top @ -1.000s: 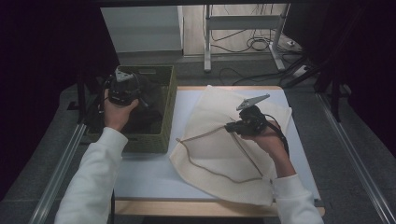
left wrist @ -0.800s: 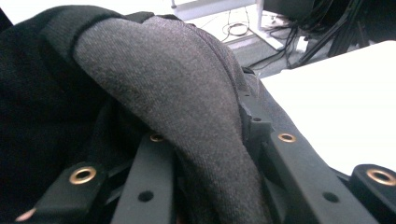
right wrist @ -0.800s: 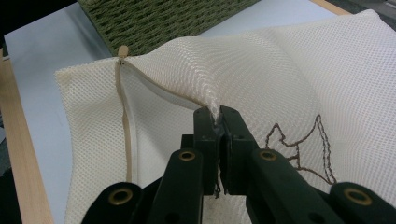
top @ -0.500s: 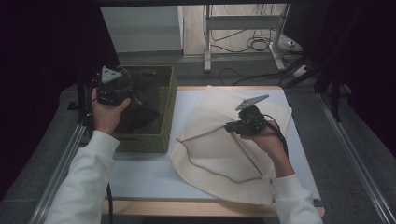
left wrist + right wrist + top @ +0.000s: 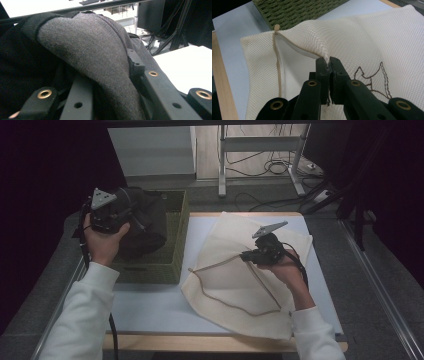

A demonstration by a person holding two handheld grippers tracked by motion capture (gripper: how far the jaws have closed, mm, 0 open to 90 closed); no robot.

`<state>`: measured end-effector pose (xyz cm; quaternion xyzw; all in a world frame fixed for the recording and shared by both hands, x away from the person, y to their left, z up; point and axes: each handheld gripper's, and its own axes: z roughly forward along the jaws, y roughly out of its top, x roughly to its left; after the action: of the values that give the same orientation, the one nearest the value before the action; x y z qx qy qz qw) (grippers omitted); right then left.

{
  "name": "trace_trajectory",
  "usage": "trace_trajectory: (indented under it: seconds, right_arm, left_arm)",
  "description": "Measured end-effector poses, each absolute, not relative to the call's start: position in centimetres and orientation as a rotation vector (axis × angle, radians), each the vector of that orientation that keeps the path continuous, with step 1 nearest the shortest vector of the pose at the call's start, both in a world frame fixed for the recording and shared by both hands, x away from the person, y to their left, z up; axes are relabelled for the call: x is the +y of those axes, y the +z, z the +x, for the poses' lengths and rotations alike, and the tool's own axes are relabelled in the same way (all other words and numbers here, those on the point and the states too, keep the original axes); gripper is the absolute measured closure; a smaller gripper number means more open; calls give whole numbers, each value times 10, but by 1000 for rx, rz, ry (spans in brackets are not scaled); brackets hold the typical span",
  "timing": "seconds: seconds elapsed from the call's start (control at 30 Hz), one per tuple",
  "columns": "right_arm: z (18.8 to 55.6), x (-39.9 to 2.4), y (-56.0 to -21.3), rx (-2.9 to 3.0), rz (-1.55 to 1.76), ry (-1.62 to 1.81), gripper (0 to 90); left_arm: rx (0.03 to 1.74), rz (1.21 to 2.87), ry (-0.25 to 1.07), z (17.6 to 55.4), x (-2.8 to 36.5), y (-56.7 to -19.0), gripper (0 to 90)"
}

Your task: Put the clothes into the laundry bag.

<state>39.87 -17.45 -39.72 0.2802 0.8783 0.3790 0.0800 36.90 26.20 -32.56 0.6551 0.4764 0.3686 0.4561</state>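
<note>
A cream mesh laundry bag (image 5: 240, 270) lies on the white table top, its zipper edge (image 5: 277, 62) open along one side. My right gripper (image 5: 246, 255) is shut on a pinch of the bag's upper mesh (image 5: 327, 60) and holds it raised by the opening. My left gripper (image 5: 131, 206) is shut on a dark grey garment (image 5: 145, 222), which hangs in a bundle above the green woven basket (image 5: 172, 262). In the left gripper view the garment (image 5: 100, 50) drapes over both jaws and hides their tips.
The basket stands at the table's left edge, next to the bag. A wooden strip (image 5: 215, 342) runs along the near edge. Metal rails (image 5: 380, 295) flank the table. Stand legs and cables (image 5: 270, 167) lie on the floor beyond.
My left gripper has lifted the dark garment up out of the basket and shifted a little toward the bag. The right gripper and the bag have kept still.
</note>
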Motion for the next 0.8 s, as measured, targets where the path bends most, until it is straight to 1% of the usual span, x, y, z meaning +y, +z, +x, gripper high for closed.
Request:
trace_trajectory:
  seconds: [0.8]
  right_arm:
    - [400,-175,-399,2625,840,1131,863]
  left_arm:
    - [1060,1575,911,343,248,-297,723]
